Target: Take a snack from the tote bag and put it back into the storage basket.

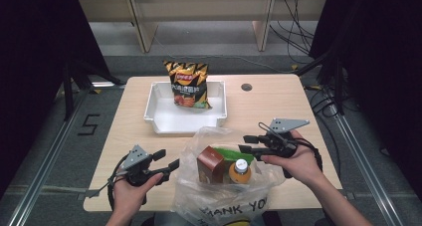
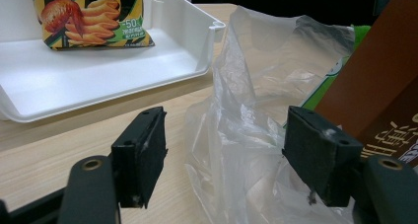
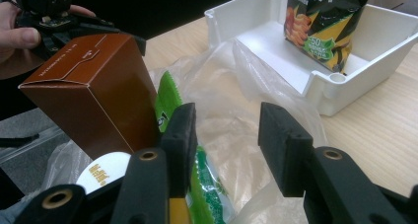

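Note:
A clear plastic bag [image 1: 219, 196] stands at the table's near edge holding a brown box [image 1: 209, 164], an orange bottle with a white cap [image 1: 240, 170] and a green packet [image 1: 239, 154]. My left gripper [image 1: 166, 159] is open just left of the bag; in the left gripper view loose plastic [image 2: 256, 86] lies between its jaws, unpressed, with the brown box [image 2: 379, 86] at the right. My right gripper [image 1: 247, 144] is open at the bag's right rim. In the right gripper view its jaws [image 3: 226, 120] stand apart over the plastic, beside the green packet [image 3: 167, 100] and brown box [image 3: 93, 91].
A white tray [image 1: 164, 121] sits at the table's middle back with a black and orange chip bag [image 1: 187, 84] leaning on its far wall. A round cable hole [image 1: 246, 87] is right of the tray. Bare wood lies on both sides of the tray.

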A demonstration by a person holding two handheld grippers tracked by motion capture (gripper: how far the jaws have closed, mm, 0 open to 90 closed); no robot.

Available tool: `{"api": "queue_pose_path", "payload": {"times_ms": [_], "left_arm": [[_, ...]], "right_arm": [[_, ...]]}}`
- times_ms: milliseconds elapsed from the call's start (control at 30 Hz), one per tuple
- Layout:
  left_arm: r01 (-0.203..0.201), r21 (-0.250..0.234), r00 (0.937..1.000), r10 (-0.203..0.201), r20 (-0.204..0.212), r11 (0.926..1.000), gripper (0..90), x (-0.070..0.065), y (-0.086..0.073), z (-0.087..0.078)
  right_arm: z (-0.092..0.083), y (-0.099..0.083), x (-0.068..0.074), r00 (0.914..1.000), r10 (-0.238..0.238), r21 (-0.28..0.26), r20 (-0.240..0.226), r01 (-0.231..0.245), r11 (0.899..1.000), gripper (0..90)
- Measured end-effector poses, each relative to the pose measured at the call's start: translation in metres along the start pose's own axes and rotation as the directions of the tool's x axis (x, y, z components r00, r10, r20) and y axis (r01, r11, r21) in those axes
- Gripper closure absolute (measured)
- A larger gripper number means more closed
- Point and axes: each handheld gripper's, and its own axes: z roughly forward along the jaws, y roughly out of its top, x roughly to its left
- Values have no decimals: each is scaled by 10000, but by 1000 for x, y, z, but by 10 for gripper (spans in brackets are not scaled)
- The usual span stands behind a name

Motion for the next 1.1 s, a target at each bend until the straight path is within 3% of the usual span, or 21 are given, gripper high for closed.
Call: {"api": "queue_pose_path", "payload": {"times_ms": [267, 333, 467, 600, 667, 767, 833, 900, 933, 967, 1067, 1100], "left_arm": [[4, -93, 10000, -4, 28, 10000, 319, -1, 1, -2], [-4, -55, 10000, 4, -77, 10000, 318, -1, 1, -3], [34, -139, 10000, -35, -41, 9999, 318, -1, 2, -3], [194, -122, 9997, -196, -122, 9997, 319, -1, 1, -2], [60, -90, 9999, -61, -106, 9999, 319, -2, 2, -3], [50, -142, 10000, -50, -25, 9999, 319, -2, 2, -3], [38, -139, 10000, -38, -12, 9999, 319, -2, 2, -3], [24, -153, 10000, -25, -16, 9999, 318, -2, 2, -3], [4, -135, 10000, -5, -68, 9999, 319, -2, 2, -4], [-5, -138, 10000, 4, -85, 9999, 319, -3, 2, -4], [-9, -131, 10000, 8, -95, 9999, 318, -3, 2, -4], [-15, -114, 10000, 14, -97, 9999, 319, -3, 2, -4]], "right_arm": [[3, 1, 3, 10000, 35, -111, -25, -35, 9999, 571], [3, 2, 2, 9995, -323, -55, -51, 323, 9995, 567], [4, 1, 7, 9996, 35, 253, -290, -27, 9997, 558], [4, 2, 4, 9984, -444, 61, -359, 447, 9990, 557], [3, 3, 7, 9990, -127, 193, -433, 135, 9997, 557], [3, 3, 6, 9975, -546, 110, -451, 551, 9984, 556], [5, 1, 10, 9987, -122, 95, -501, 127, 9999, 556], [3, 1, 7, 9976, -480, 273, -490, 493, 9984, 557], [4, 0, 9, 9972, -411, 173, -620, 422, 9990, 562], [5, 1, 8, 9964, -707, 235, -461, 718, 9971, 561], [6, -2, 9, 9981, -282, 497, -541, 309, 9983, 563], [8, -3, 7, 9980, -336, 282, -541, 351, 9990, 566]]}}
